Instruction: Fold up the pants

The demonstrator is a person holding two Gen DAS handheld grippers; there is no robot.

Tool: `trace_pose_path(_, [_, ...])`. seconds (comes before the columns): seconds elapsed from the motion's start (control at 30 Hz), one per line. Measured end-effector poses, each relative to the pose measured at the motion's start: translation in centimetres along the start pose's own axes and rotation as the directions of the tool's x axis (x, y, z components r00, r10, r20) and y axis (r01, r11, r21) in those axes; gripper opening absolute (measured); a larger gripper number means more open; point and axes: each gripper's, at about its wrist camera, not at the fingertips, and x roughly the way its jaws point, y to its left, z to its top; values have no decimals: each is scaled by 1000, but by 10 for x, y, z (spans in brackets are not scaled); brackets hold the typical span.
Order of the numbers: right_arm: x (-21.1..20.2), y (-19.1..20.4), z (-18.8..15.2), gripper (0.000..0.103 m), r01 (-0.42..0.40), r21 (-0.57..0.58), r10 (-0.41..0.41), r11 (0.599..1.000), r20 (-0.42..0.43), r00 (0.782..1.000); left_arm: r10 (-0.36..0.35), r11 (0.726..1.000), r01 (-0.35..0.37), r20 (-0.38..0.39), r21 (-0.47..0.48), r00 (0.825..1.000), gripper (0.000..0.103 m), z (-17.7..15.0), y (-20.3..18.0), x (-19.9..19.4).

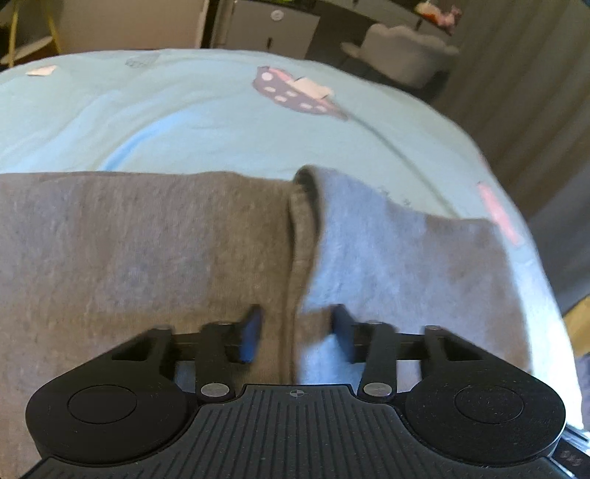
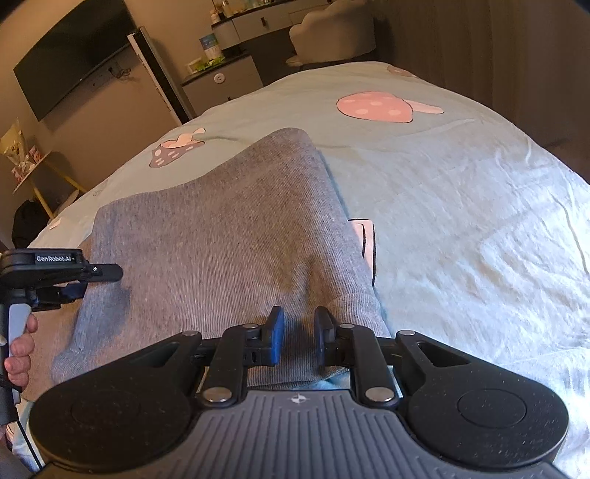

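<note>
Grey knit pants [image 2: 228, 235] lie on a light blue bedspread [image 2: 461, 206]. In the left wrist view the pants [image 1: 147, 258] fill the near half, with a raised fold ridge [image 1: 302, 235] running between the legs. My left gripper [image 1: 295, 331] has its fingers apart with the ridge of fabric standing between them. My right gripper [image 2: 298, 335] sits low over the near edge of the pants, its blue-padded fingers a small gap apart with cloth between them. The left gripper also shows in the right wrist view [image 2: 73, 272], at the pants' left edge.
The bedspread has mushroom prints [image 2: 376, 105] [image 1: 295, 92]. A pink tag or print [image 2: 363, 235] shows at the pants' right edge. A dresser [image 2: 221, 81], a chair [image 2: 332, 33] and a wall TV [image 2: 73, 59] stand beyond the bed. The bed's right edge [image 1: 523, 228] drops off.
</note>
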Motion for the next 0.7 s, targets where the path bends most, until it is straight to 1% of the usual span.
trace_pose_path(0.03, [0, 0, 0, 17, -1, 1, 1, 1000, -1, 1000, -16, 1000, 16, -4, -2, 1000, 29, 2, -1, 0])
trace_pose_path(0.2, [0, 2, 0, 19, -2, -5, 2, 1000, -5, 1000, -17, 1000, 17, 8, -1, 1000, 29, 2, -2, -2])
trace_pose_path(0.23, [0, 1, 0, 19, -3, -4, 3, 1000, -5, 1000, -15, 1000, 16, 6, -8, 1000, 31, 1, -1, -2])
trace_pose_path(0.27, [1, 1, 0, 19, -5, -1, 5, 1000, -5, 1000, -9, 1000, 9, 1, -23, 1000, 38, 1, 0, 0])
trace_pose_path(0.3, [0, 0, 0, 19, -8, 4, 8, 1000, -5, 1000, -4, 999, 3, -5, -38, 1000, 41, 1, -1, 1])
trace_pose_path(0.33, [0, 0, 0, 19, -10, 8, 10, 1000, -4, 1000, -4, 999, 4, -13, -52, 1000, 43, 0, 0, 3])
trace_pose_path(0.4, [0, 0, 0, 19, -9, 6, 9, 1000, -4, 1000, -18, 997, 16, -27, -74, 999, 42, 1, 1, 4])
trace_pose_path(0.47, [0, 1, 0, 19, -4, 0, 4, 1000, -3, 1000, -25, 998, 23, -30, -64, 999, 29, 2, -1, 4])
trace_pose_path(0.53, [-1, 1, 0, 19, -5, 0, 5, 1000, -1, 1000, -17, 999, 17, -1, -45, 1000, 20, 2, -3, -4])
trace_pose_path(0.57, [-1, 0, 0, 19, -8, 5, 8, 1000, 1, 1000, -23, 999, 24, 24, -37, 999, 18, 1, -3, -10])
trace_pose_path(0.6, [-2, -1, 0, 19, -13, 12, 13, 1000, 5, 1000, -33, 999, 35, 65, -25, 997, 17, -2, -4, -19])
trace_pose_path(0.67, [-3, -4, -1, 19, -23, 27, 23, 999, 8, 1000, -59, 998, 59, 132, 9, 989, 16, -10, -4, -32])
trace_pose_path(0.7, [-3, -5, -1, 19, -26, 32, 26, 999, 8, 1000, -59, 998, 56, 150, 26, 987, 16, -14, -4, -35])
